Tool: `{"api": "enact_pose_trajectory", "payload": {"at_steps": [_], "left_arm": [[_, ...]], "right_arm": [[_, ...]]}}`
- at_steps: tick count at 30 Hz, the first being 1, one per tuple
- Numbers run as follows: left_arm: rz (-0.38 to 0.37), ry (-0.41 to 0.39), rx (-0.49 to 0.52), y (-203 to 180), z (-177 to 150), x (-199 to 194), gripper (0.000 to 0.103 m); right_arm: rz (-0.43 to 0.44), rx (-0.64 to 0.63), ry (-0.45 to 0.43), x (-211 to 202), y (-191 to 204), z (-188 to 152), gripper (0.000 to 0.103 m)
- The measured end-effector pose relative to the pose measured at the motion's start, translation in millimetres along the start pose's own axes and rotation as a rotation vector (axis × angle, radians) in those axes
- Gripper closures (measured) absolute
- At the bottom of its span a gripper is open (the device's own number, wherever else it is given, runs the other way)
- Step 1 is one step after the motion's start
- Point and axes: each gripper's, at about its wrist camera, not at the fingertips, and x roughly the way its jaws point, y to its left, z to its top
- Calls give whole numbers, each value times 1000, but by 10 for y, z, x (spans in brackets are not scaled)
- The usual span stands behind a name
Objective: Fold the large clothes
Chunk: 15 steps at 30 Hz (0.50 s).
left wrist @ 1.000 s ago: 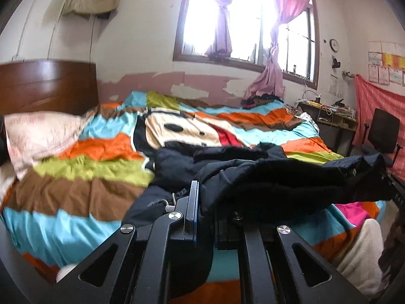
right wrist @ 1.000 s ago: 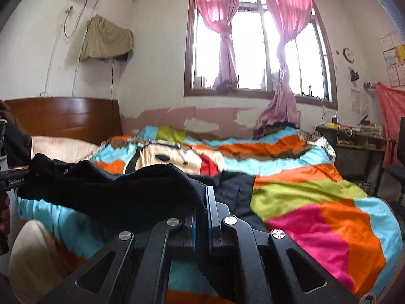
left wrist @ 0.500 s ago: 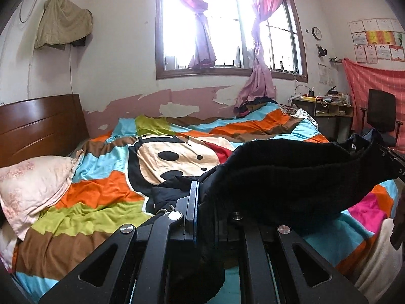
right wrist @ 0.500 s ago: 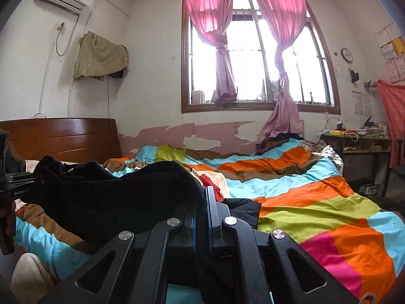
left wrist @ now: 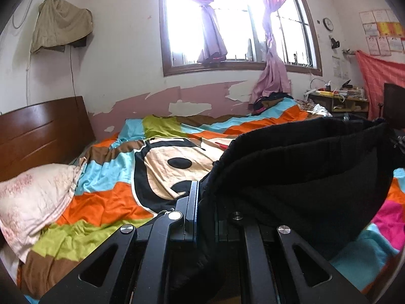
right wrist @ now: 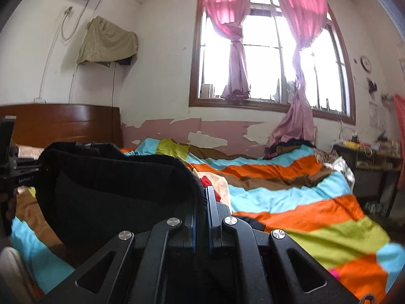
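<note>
We hold the black garment (left wrist: pixel 303 177) stretched above the bed (right wrist: pixel 291 202), both grippers' fingers pinching its edge; keeping it taut and level should give a clean fold.

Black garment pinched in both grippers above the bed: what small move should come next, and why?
Probably carry it forward and lay it flat on the striped duvet. Left gripper and right gripper each clamp an end of the black garment, which hangs slack between them, unfolded.
</note>
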Motion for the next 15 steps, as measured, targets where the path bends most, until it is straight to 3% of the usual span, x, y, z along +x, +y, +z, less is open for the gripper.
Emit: {"api": "enact_pose_trajectory", "payload": {"at_steps": [4, 15], "left_arm": [[8, 14, 9, 62, 151, 345, 96], [55, 68, 40, 101, 258, 1316, 96]], "right_arm": [[-6, -35, 8, 311, -49, 73, 97], [-23, 63, 149, 1456, -436, 30, 97]]}}
